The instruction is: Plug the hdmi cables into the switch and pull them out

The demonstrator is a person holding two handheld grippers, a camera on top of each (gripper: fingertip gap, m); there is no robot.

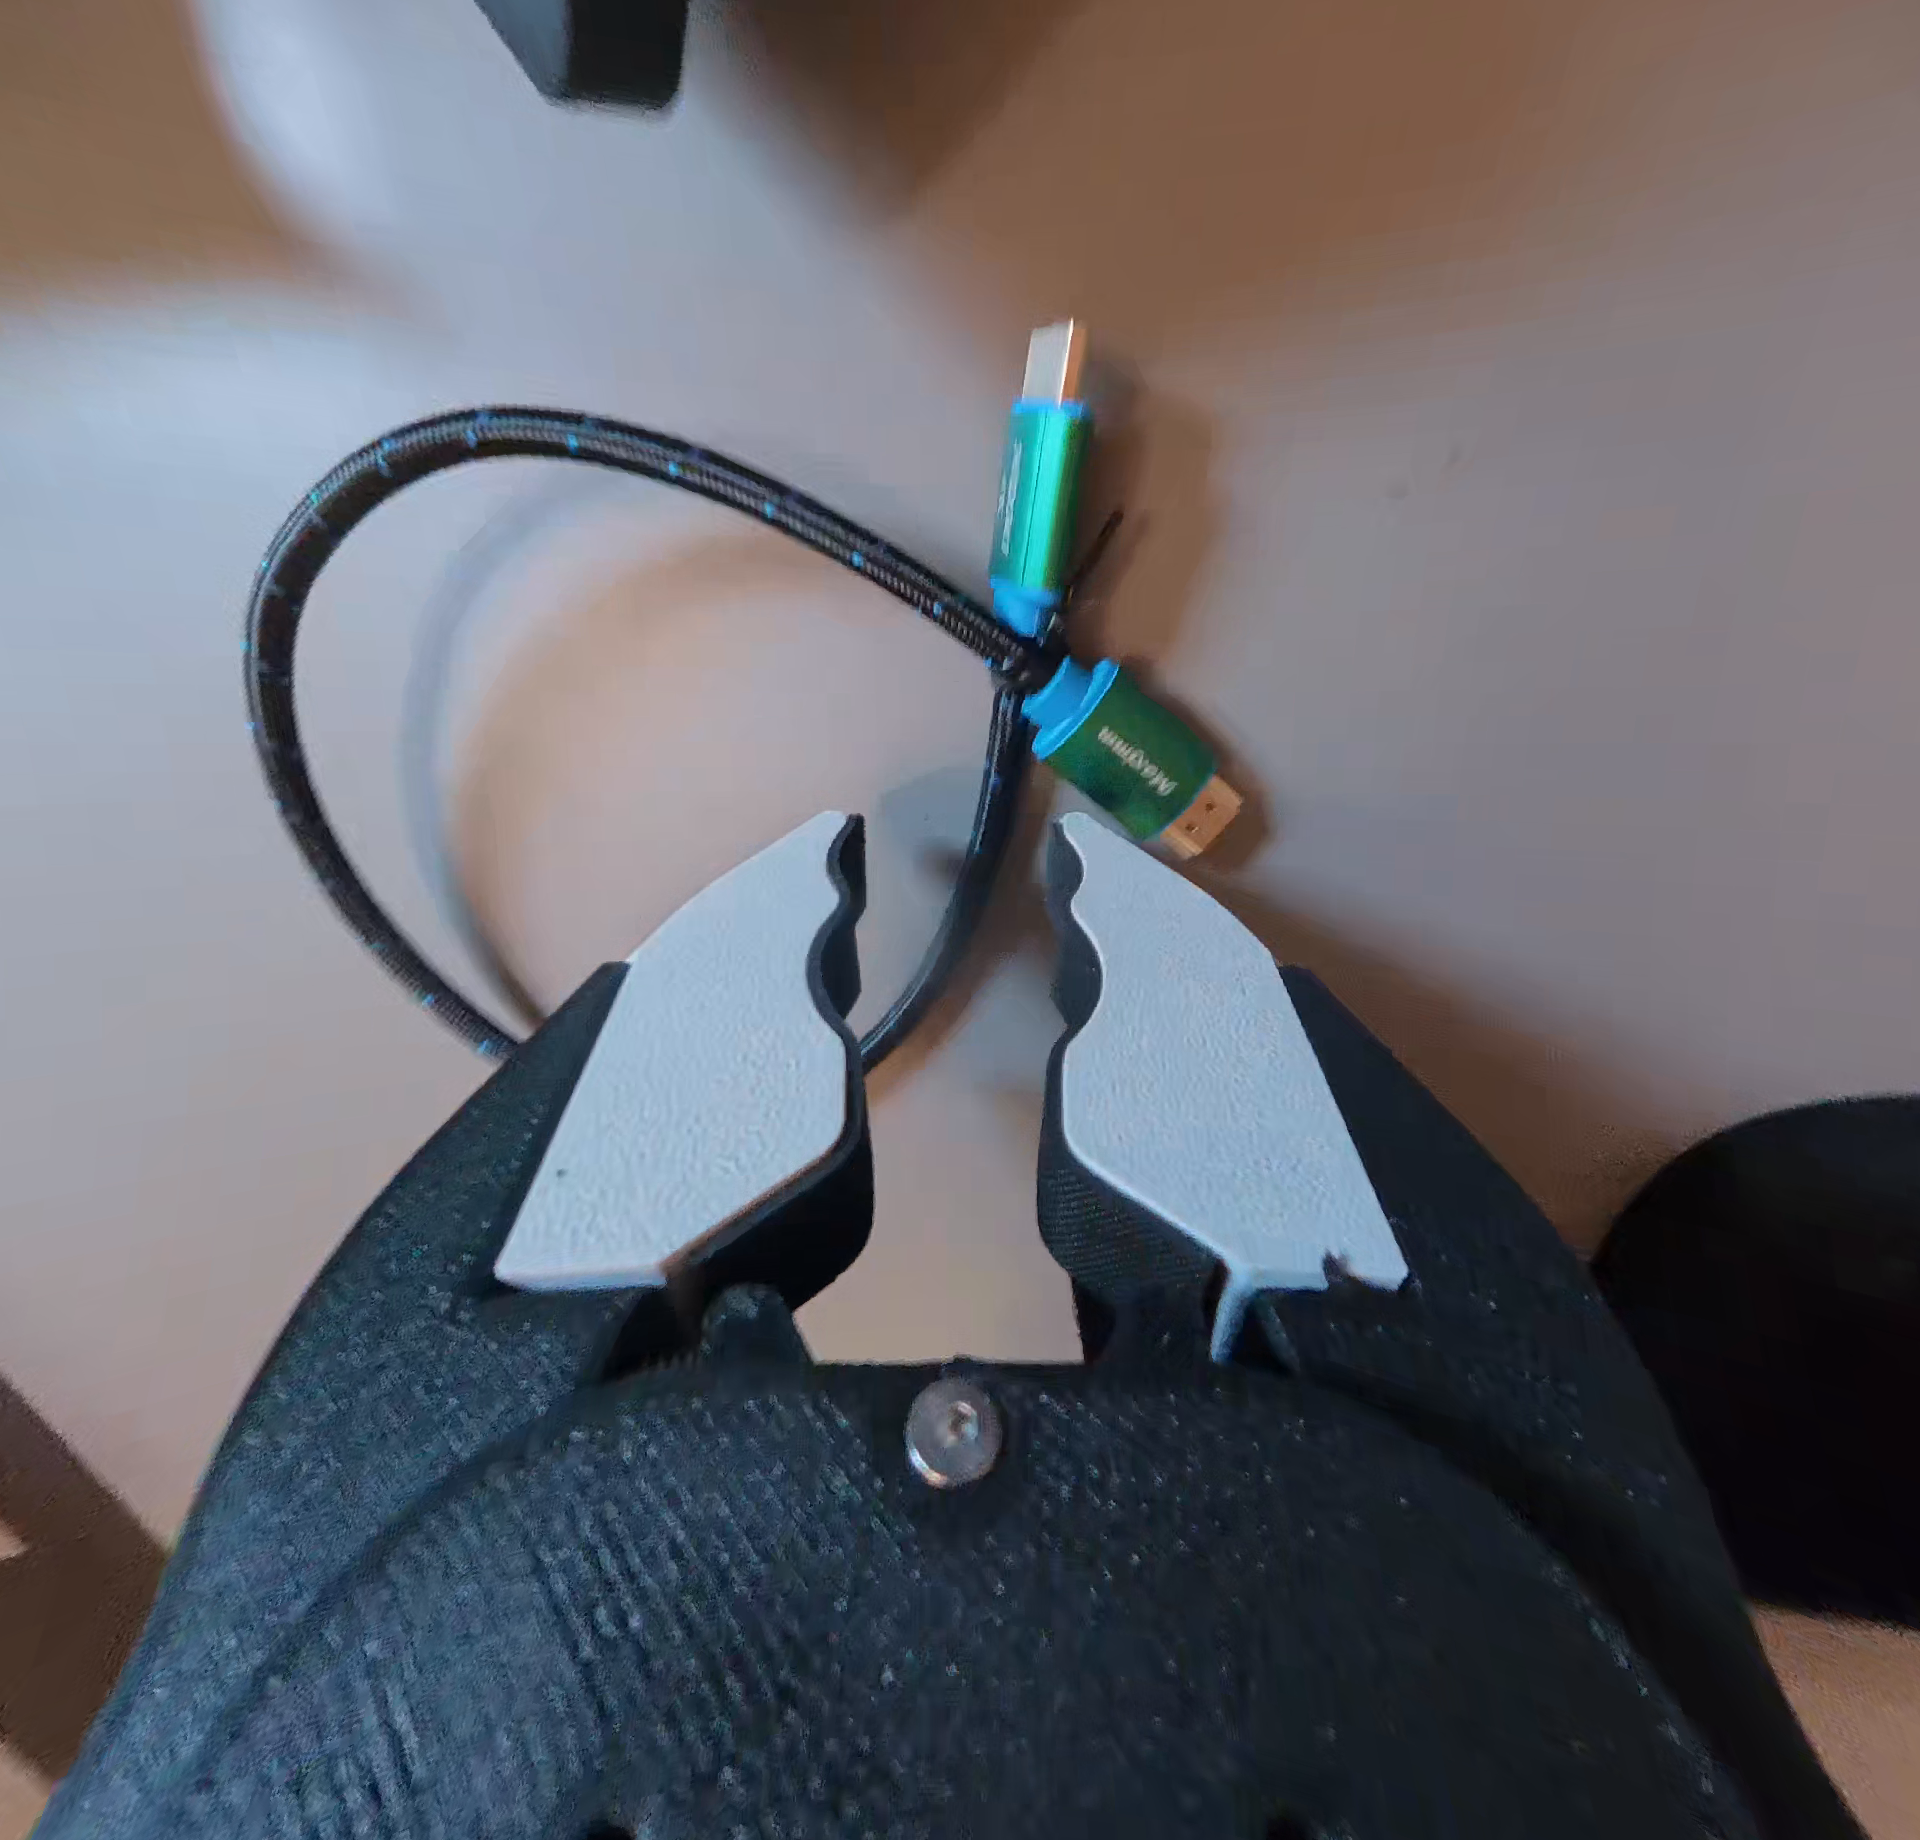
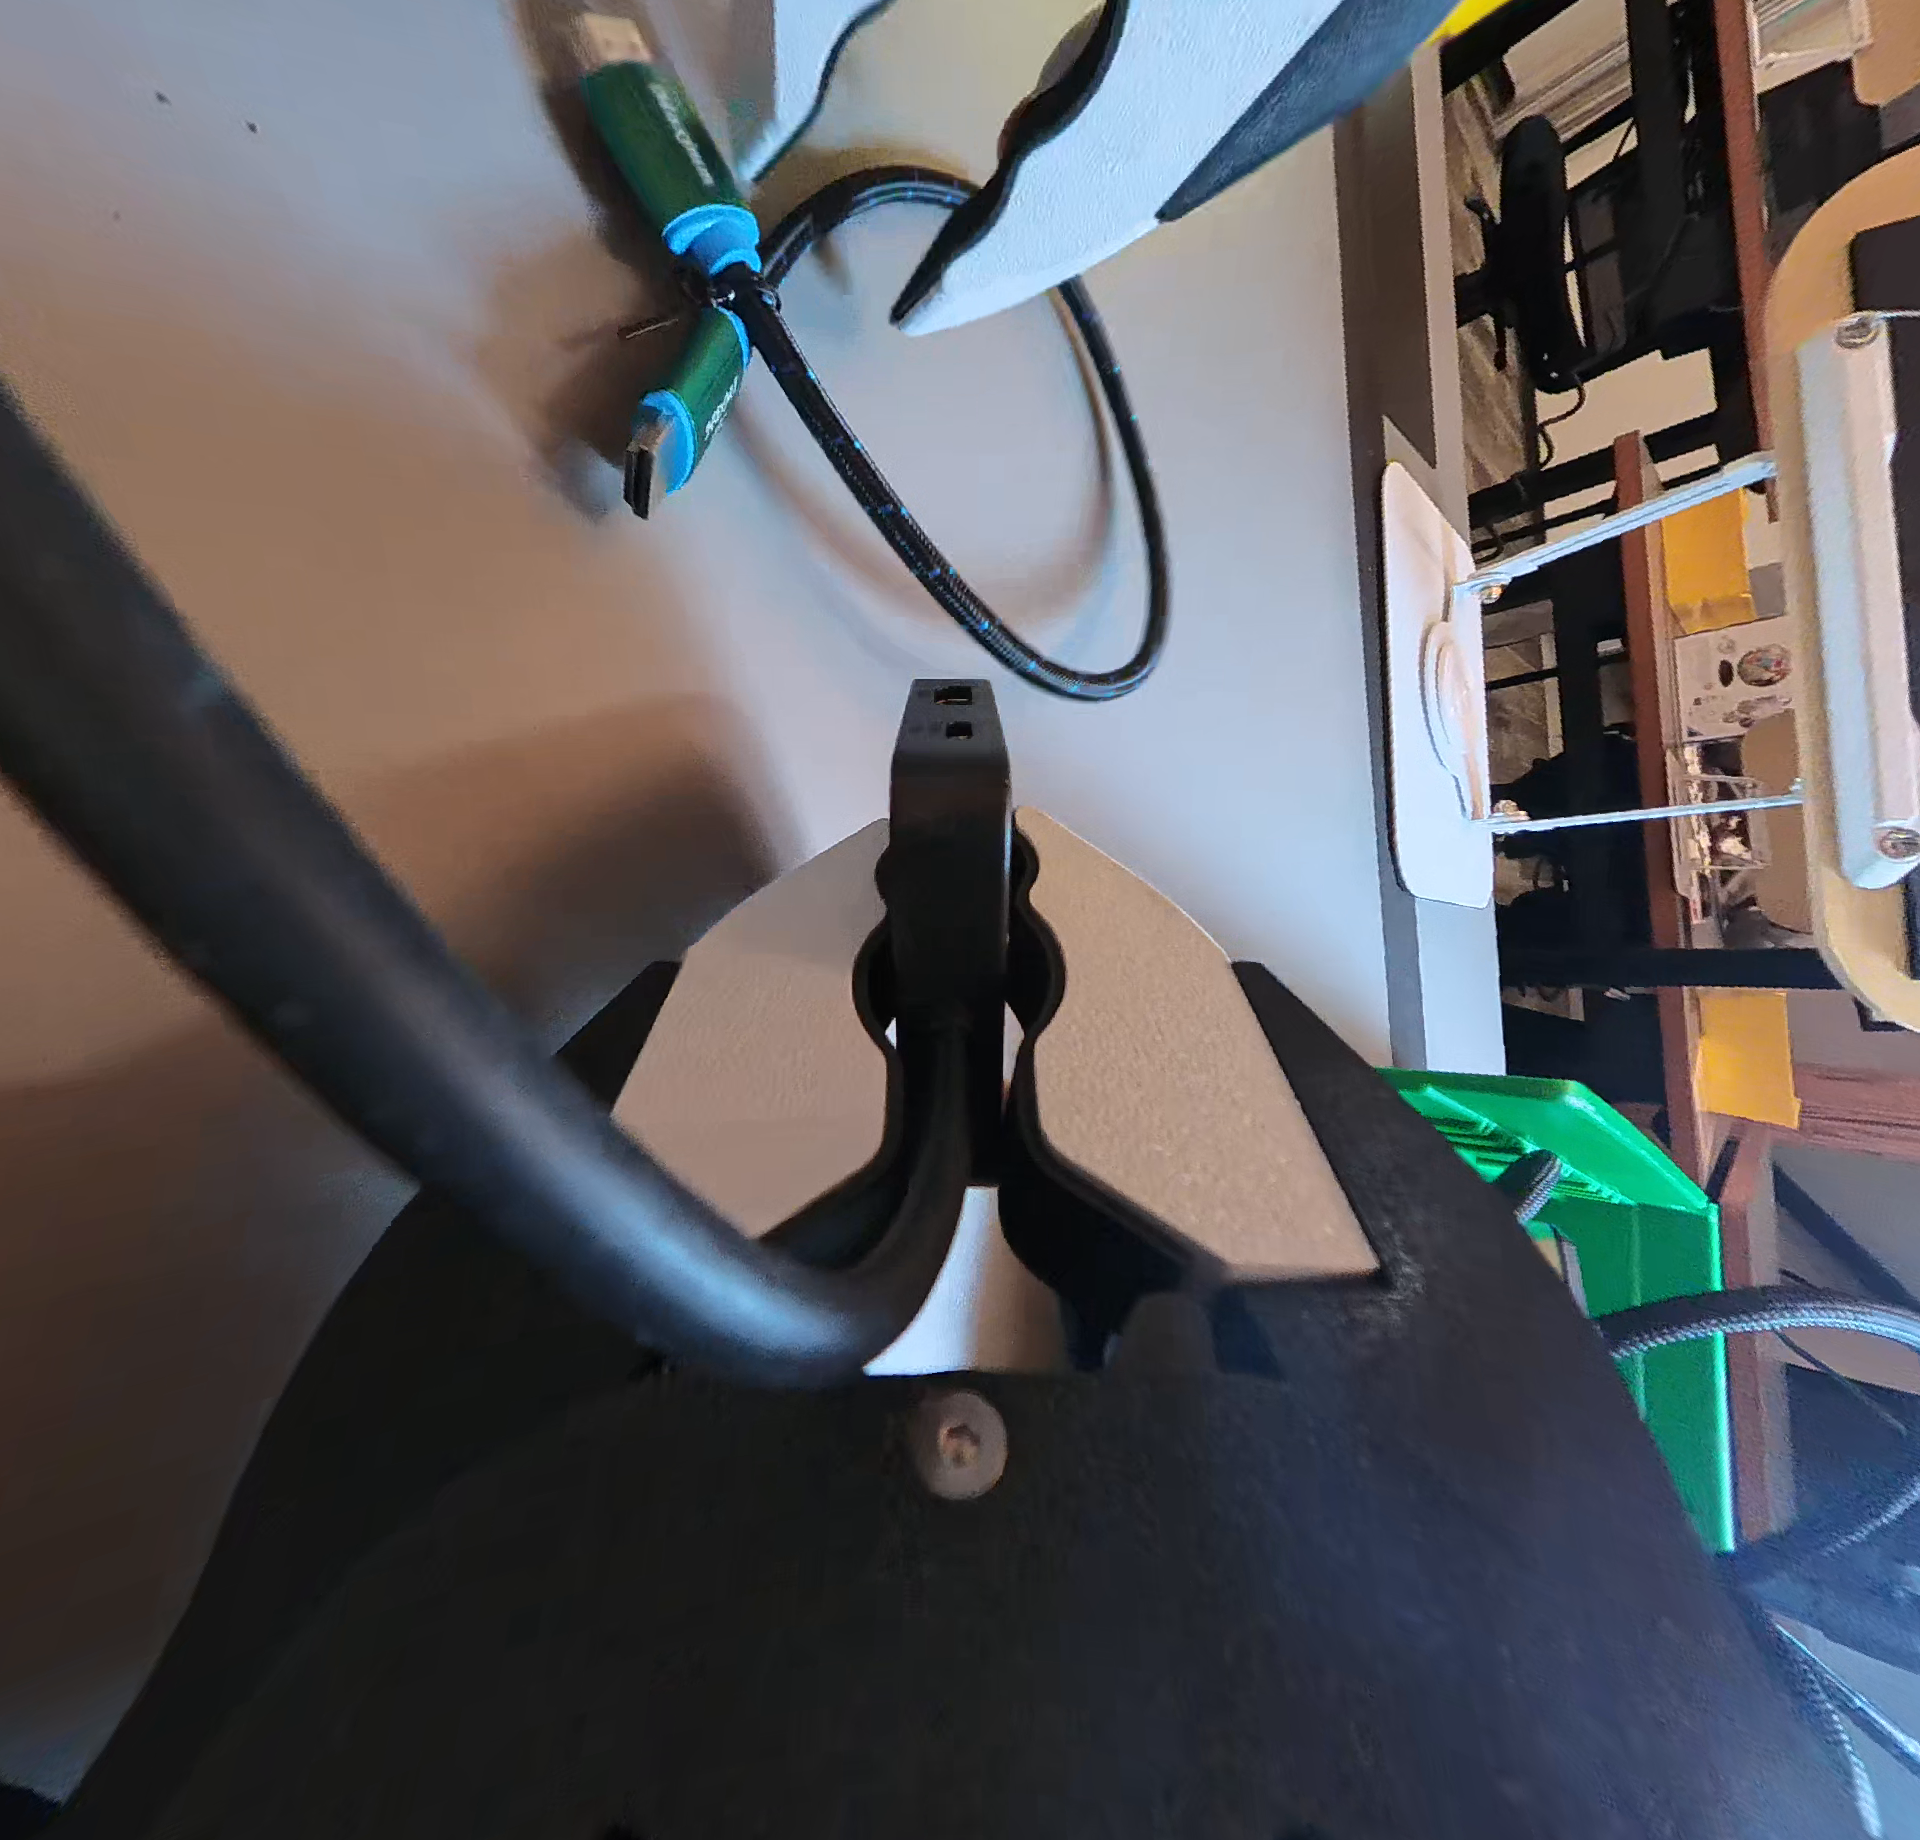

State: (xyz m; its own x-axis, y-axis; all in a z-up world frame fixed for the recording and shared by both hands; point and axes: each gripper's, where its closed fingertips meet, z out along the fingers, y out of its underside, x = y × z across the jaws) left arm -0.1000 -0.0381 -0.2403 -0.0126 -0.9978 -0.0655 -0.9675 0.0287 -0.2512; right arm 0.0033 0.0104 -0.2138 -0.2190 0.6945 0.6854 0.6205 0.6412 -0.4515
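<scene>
A short braided black-and-blue HDMI cable (image 1: 312,564) lies looped on the pale table, its two green plugs (image 1: 1039,502) (image 1: 1132,762) tied together. My left gripper (image 1: 956,834) is open and empty, hovering just short of the nearer plug, with the cable running between its fingers. My right gripper (image 2: 951,855) is shut on the small black switch (image 2: 951,782), ports facing forward, and a thick black lead (image 2: 312,959) trails from it. The switch shows blurred at the top of the left wrist view (image 1: 592,14). The right wrist view also shows the plugs (image 2: 665,149) (image 2: 696,408) and the left gripper (image 2: 821,252).
A dark round object (image 1: 1766,1375) sits at the lower right of the left wrist view. In the right wrist view, a white tray (image 2: 1434,689) lies at the table edge, a green bin (image 2: 1590,1229) stands beside it, and shelving (image 2: 1683,543) is beyond. Tip to tip, the grippers are about 12 centimetres apart.
</scene>
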